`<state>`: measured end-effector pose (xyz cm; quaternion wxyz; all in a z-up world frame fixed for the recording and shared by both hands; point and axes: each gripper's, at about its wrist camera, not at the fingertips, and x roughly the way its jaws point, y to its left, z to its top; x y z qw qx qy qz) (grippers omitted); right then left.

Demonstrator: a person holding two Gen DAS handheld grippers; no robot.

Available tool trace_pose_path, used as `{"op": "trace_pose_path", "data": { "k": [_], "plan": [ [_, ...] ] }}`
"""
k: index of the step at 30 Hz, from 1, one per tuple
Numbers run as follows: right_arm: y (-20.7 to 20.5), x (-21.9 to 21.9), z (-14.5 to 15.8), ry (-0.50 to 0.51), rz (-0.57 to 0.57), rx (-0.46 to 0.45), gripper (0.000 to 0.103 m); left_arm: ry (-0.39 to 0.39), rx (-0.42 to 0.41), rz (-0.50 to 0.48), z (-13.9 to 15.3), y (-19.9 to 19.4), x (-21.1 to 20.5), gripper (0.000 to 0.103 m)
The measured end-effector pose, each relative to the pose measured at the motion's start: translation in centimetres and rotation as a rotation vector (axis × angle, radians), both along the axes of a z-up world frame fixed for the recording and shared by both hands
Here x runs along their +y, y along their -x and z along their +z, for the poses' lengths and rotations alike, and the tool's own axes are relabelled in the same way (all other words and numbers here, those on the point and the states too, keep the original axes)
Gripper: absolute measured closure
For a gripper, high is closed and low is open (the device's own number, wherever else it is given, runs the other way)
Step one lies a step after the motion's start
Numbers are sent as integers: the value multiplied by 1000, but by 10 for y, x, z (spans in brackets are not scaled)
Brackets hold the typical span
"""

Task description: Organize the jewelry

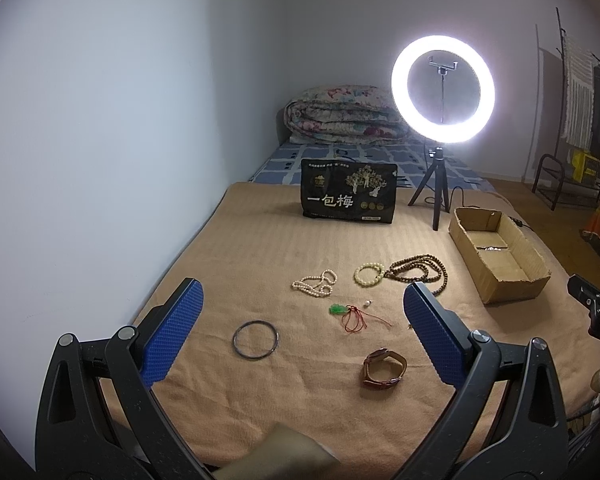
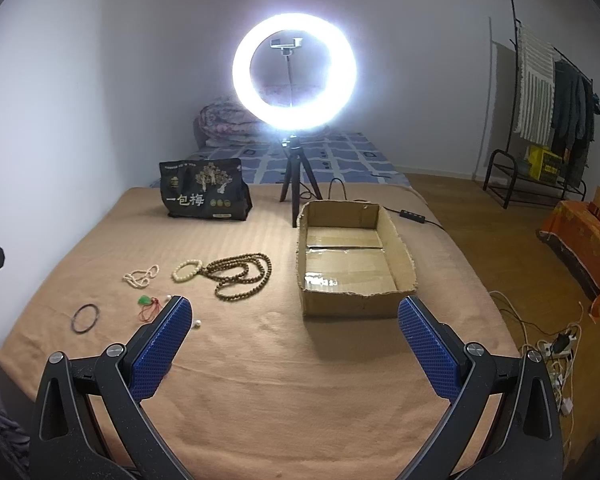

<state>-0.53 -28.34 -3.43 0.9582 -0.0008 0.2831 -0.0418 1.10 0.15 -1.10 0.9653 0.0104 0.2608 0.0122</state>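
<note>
Both grippers hover with fingers spread wide, holding nothing. The left gripper [image 1: 302, 312] is the nearer one: the jade pendant [image 1: 337, 309] lies on the bed's tan blanket just ahead between its fingers. The right gripper [image 2: 296, 322] faces the cardboard box [image 2: 396, 240] (empty so far).

Tan blanket [image 1: 260, 248], green pendant [image 1: 337, 309], brown cardboard box [image 2: 400, 256], blue-padded claws
</note>
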Motion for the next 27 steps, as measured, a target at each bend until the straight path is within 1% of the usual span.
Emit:
{"op": "trace_pose_path", "data": {
  "k": [3, 7, 12, 14, 17, 20, 22, 25, 27],
  "plan": [
    [-3, 2, -2, 5, 12, 4, 1, 10, 21, 12, -2, -7, 6, 1],
    [-9, 5, -7, -13, 26, 16, 1, 29, 56, 31, -3, -19, 15, 1],
    [-18, 13, -12, -13, 62, 22, 1, 48, 112, 9, -3, -41, 31, 1],
    [-21, 17, -14, -9, 75, 32, 1, 48, 118, 10, -2, -50, 39, 1],
    [-31, 25, -19, 3, 131, 70, 1, 51, 126, -1, -1, -66, 51, 1],
    [-45, 36, -21, -2, 229, 112, 1, 72, 164, 22, -1, -85, 62, 1],
    [-53, 42, -21, -3, 263, 118, 1, 79, 186, 31, -1, -98, 65, 1],
    [-72, 51, -23, 15, 290, 140, 1, 28, 186, 55, -1, -114, 62, 1],
    [-80, 55, -26, 28, 304, 158, 1, 30, 203, 47, -3, -123, 59, 1]
  ]
}}
